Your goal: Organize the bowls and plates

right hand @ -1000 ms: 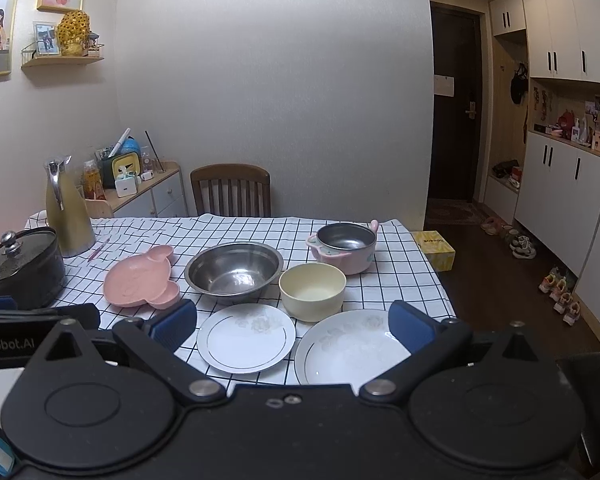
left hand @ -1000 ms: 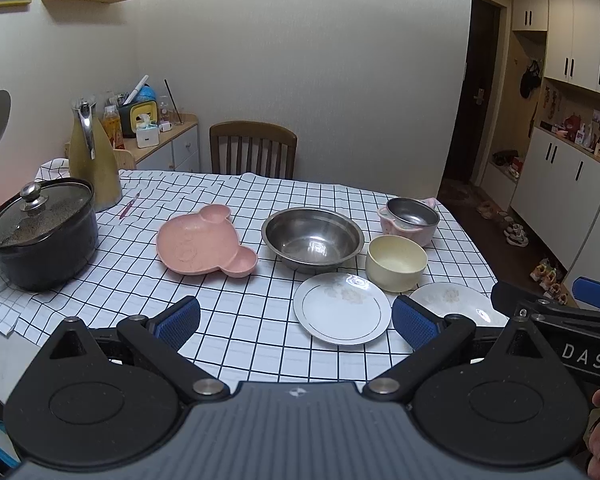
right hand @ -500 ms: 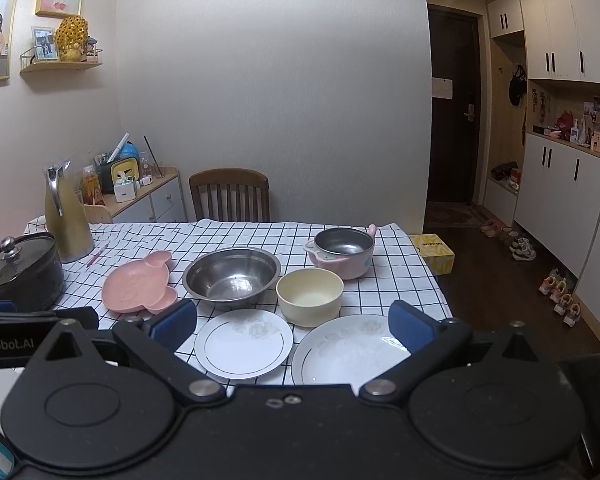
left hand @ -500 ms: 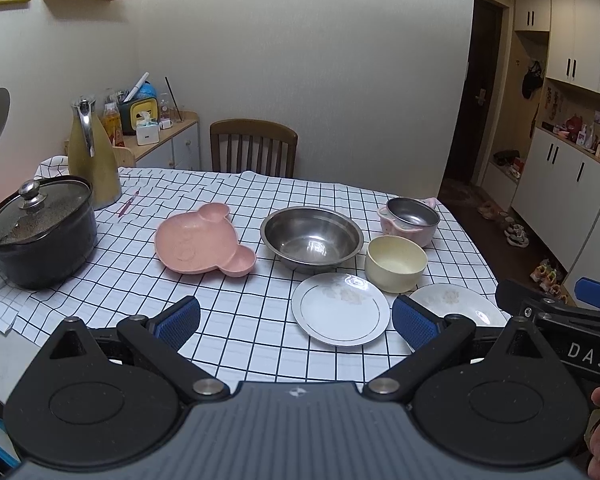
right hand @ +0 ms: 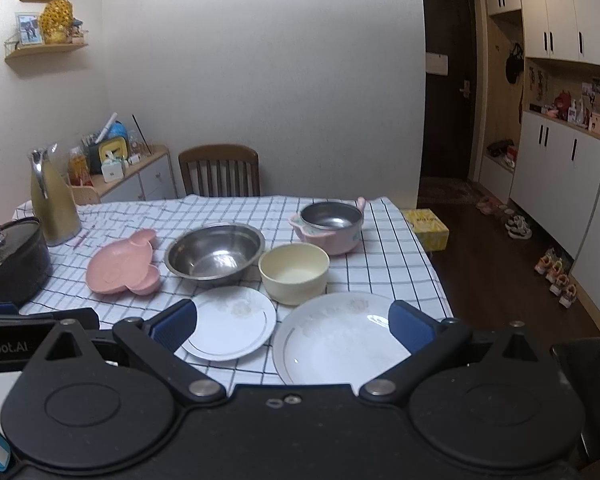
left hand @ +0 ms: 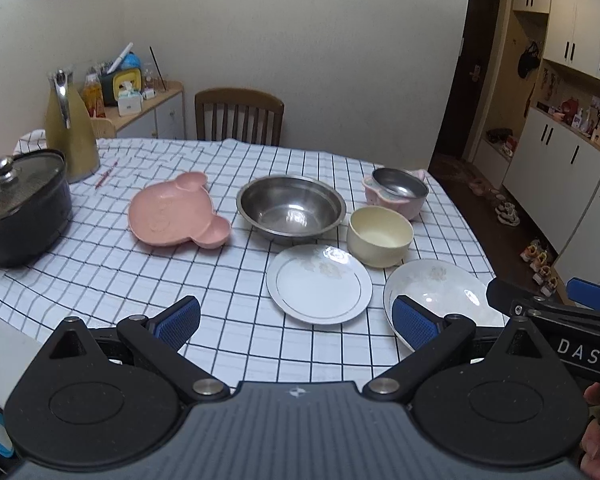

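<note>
2 glossy round plates (left hand: 319,284), steel bowl (left hand: 291,208), checked cloth (left hand: 100,264)

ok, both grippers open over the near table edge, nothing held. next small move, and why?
Probably ease the right gripper down to the near rim of the large white plate. Its open jaws already frame that plate, the closest dish. The small white gold-rimmed plate lies just beside it, apart, an easy stack. The left gripper holds nothing.
</note>
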Action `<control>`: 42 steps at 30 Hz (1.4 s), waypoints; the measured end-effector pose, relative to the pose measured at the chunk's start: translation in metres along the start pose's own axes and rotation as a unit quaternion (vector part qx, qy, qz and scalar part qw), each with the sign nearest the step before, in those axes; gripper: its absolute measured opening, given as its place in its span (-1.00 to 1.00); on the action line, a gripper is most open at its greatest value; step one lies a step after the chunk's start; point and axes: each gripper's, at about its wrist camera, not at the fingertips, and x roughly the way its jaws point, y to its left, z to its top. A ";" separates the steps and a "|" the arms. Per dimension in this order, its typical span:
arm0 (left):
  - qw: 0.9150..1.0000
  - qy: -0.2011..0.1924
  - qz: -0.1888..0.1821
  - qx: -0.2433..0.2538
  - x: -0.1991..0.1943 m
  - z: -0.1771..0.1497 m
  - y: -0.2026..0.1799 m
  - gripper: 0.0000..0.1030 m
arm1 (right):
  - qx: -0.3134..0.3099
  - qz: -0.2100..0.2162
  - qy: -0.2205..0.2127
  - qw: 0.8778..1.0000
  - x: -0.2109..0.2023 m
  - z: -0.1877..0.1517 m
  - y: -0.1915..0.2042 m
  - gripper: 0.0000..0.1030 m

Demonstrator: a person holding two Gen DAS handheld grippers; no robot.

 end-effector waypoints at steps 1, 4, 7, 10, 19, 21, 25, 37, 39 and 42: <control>1.000 0.007 -0.001 -0.003 0.005 -0.001 -0.002 0.99 | -0.001 -0.001 0.005 1.000 0.003 -0.001 -0.003 0.99; 0.999 0.029 -0.005 -0.015 0.022 -0.002 -0.009 0.99 | -0.009 -0.005 0.022 1.000 0.014 -0.002 -0.011 0.99; 0.998 0.053 -0.006 -0.017 0.043 -0.003 -0.021 0.99 | -0.017 -0.002 0.044 0.999 0.028 -0.002 -0.023 0.99; 0.997 0.073 -0.015 -0.024 0.063 -0.003 -0.034 0.99 | -0.031 -0.002 0.063 0.998 0.047 -0.002 -0.038 0.96; 0.989 0.136 -0.026 -0.053 0.135 -0.001 -0.072 0.99 | -0.097 0.033 0.138 0.985 0.126 0.005 -0.088 0.93; 0.988 0.142 -0.020 -0.061 0.147 -0.002 -0.077 0.98 | -0.100 0.049 0.163 0.980 0.146 0.008 -0.101 0.92; 0.984 0.163 -0.014 -0.075 0.166 -0.005 -0.085 0.98 | -0.103 0.062 0.205 0.971 0.180 0.011 -0.126 0.85; 0.965 0.230 -0.014 -0.123 0.215 -0.019 -0.090 0.34 | -0.096 0.101 0.288 0.948 0.240 0.012 -0.167 0.34; 0.963 0.234 -0.018 -0.130 0.217 -0.019 -0.091 0.28 | -0.086 0.110 0.300 0.943 0.246 0.010 -0.170 0.27; 0.960 0.243 -0.019 -0.139 0.223 -0.019 -0.090 0.18 | -0.076 0.127 0.313 0.938 0.252 0.010 -0.173 0.09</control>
